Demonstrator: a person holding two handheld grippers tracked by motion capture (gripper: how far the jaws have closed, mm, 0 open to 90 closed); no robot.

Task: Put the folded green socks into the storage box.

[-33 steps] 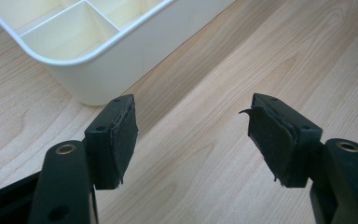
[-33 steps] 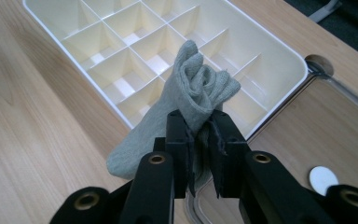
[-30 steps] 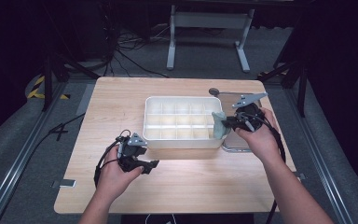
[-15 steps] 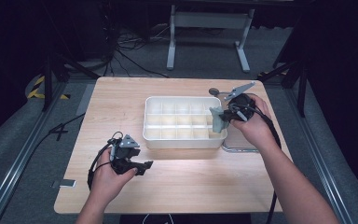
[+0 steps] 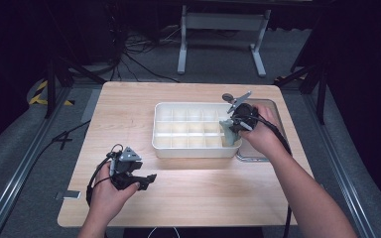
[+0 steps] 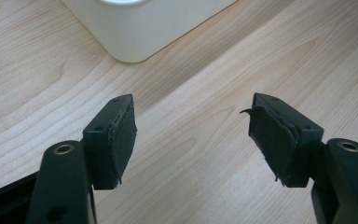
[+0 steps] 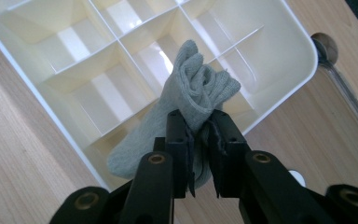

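A white divided organizer box [image 5: 159, 124] sits in the middle of the wooden table. My right gripper [image 7: 199, 135] is shut on a rolled grey sock [image 7: 193, 88], which hangs over the box's near right compartments [image 7: 121, 100]. In the high view that right gripper [image 5: 230, 128] and the sock [image 5: 226, 134] are at the box's right end. My left gripper [image 5: 146, 181] rests low over the table near the front left. Its jaws stand open with bare wood between the pads [image 6: 121, 140], and a corner of the box [image 6: 130, 32] lies just ahead of them.
A clear tray [image 5: 273, 111] lies on the table to the right of the box, under my right hand. A small round dark object [image 5: 226, 96] sits behind the box's far right corner. The table's front edge [image 5: 178, 225] runs close behind my left hand.
My right gripper has carried the sock down and leftward over the box's right end. My left gripper has drifted slightly left and toward the table's near edge.
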